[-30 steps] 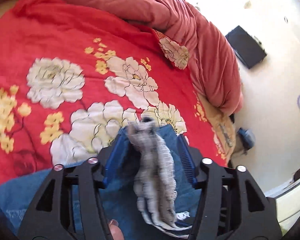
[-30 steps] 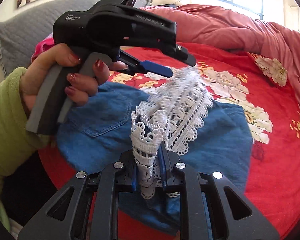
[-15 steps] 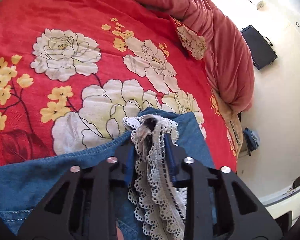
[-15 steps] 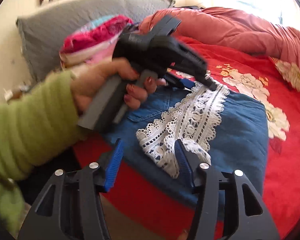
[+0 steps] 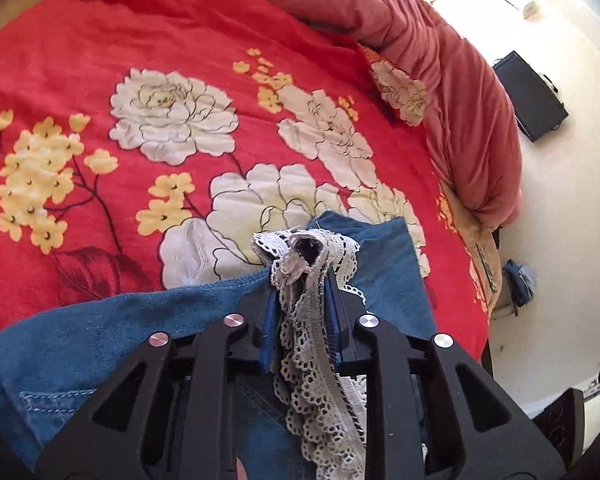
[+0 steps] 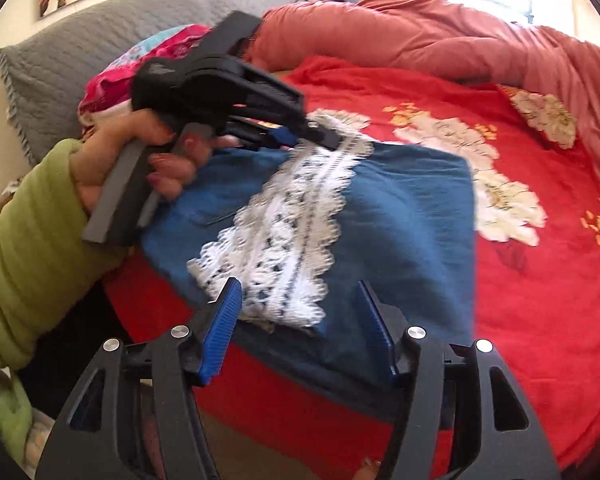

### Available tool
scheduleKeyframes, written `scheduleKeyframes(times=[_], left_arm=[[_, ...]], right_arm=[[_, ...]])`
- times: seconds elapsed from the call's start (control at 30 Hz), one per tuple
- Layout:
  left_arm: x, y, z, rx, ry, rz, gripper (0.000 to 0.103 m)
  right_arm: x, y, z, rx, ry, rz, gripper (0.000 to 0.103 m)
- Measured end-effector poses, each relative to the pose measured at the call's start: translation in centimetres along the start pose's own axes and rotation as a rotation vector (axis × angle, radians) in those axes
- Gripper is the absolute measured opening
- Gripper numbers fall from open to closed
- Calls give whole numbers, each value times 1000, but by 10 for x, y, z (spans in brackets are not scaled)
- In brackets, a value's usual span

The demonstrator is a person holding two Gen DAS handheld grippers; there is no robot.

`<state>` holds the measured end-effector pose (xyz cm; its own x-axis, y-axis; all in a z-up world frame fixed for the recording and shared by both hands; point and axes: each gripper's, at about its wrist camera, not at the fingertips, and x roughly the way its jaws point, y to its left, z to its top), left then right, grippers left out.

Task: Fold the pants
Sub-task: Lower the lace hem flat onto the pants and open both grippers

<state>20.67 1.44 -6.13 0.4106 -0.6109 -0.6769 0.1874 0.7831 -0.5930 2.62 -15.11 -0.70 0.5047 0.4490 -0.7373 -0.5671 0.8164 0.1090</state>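
The blue denim pants (image 6: pixel 400 216) with a white lace trim (image 6: pixel 284 236) lie folded into a compact block on the red floral bedspread (image 6: pixel 540 280), near its front edge. The lace runs as a scalloped band diagonally across the top layer of denim, from the near edge of the fold up toward the far left corner. In the left wrist view the far end of the lace (image 5: pixel 312 280) is bunched and lifted off the denim (image 5: pixel 100 344), and stitched seams show on the fabric at lower left.
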Motion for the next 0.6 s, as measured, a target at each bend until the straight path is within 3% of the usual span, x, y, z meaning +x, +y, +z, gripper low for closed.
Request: scheduleKeyframes(times=[0.1, 0.17, 0.37, 0.6], left_arm=[[-11, -6, -2, 14, -24, -11, 21], [-30, -11, -5, 21, -53, 3, 33], [-80, -33, -52, 68, -105, 57, 37], [-79, -64, -131, 124, 9, 83, 37]], right_arm=[[-12, -6, 1, 14, -34, 19, 57], [-23, -16, 4, 47, -70, 14, 57], [-37, -46, 1, 87, -82, -116, 57], [-31, -53, -9, 98, -55, -157, 57]])
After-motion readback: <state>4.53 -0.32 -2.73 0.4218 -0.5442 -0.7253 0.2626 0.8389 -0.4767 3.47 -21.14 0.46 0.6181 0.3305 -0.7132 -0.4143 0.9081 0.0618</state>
